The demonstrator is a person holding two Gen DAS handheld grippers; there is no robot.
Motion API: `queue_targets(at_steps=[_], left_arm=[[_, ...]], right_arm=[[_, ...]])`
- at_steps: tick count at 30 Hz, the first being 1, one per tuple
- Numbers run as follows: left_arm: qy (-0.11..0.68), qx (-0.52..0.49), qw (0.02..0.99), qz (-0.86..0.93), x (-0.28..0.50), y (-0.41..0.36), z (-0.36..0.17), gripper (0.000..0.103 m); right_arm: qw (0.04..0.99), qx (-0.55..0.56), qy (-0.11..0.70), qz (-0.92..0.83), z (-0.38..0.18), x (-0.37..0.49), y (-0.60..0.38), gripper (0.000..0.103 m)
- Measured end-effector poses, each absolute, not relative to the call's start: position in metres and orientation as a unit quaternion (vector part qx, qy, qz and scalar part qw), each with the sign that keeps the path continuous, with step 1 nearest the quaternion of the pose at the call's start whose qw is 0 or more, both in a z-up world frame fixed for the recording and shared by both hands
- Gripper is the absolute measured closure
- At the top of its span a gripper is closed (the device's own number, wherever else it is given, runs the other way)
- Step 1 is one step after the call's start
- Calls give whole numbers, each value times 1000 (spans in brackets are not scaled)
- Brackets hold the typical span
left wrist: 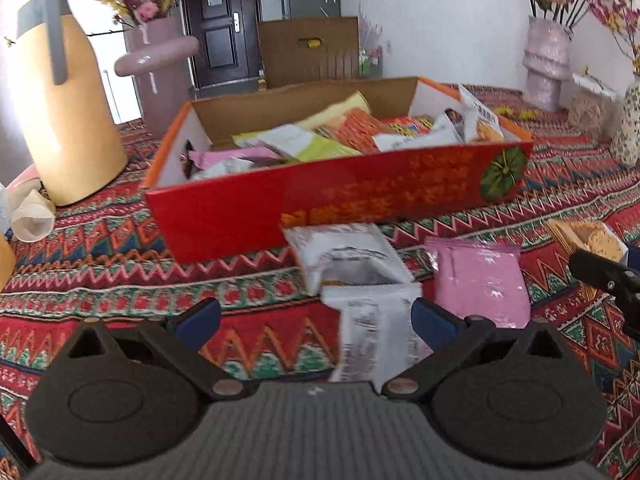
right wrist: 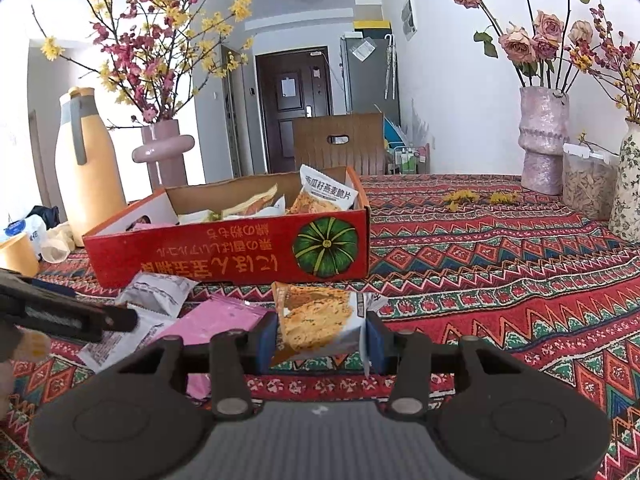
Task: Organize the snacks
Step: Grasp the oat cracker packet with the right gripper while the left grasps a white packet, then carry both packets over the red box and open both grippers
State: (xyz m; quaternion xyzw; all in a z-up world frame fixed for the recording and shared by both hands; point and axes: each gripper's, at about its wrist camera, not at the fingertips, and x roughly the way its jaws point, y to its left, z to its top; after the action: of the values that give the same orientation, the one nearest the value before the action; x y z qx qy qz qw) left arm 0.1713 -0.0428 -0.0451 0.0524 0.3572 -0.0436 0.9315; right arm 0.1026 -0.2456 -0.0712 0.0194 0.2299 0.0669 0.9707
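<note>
Right hand-held gripper (right wrist: 321, 336) pinching cracker packet (right wrist: 316, 320) loosely, may slip before red box (right wrist: 228, 248); left hand-held gripper (left wrist: 316, 314) spread over white packet (left wrist: 372, 336).

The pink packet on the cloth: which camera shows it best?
The left wrist view: the pink packet lies flat and almost fully visible beside the white packets. In the right wrist view it is partly hidden behind the right gripper's frame.

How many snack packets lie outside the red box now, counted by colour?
White packets: 2
Pink packet: 1
Orange cracker packet, held in the right gripper: 1
Total: 4
</note>
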Motion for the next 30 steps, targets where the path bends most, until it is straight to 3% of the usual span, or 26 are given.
queue_targets(at_steps=[7,10,12,14,16,30], left_arm=[[366,77,926,-45,175,-69,-50,0],[369,83,925,-39,176,-75,-55,9],[368,79,926,-44,174,-75,-54,20],[367,73,925,-57,173,-75,-52,41],[366,71,926,-64,170,-76,-51,51],[345,47,934,-77,154,-59,-38,58]], right_arm=[[972,28,222,76,-70,100,-248,58],[972,32,219,79,-70,99,-249,58],[972,32,217,81,-70,99,-249,58],[972,33,216,83,-70,98,-250,58],[972,33,215,84,-70,98,-250,58],[972,34,216,82,-70,98,-250,58]])
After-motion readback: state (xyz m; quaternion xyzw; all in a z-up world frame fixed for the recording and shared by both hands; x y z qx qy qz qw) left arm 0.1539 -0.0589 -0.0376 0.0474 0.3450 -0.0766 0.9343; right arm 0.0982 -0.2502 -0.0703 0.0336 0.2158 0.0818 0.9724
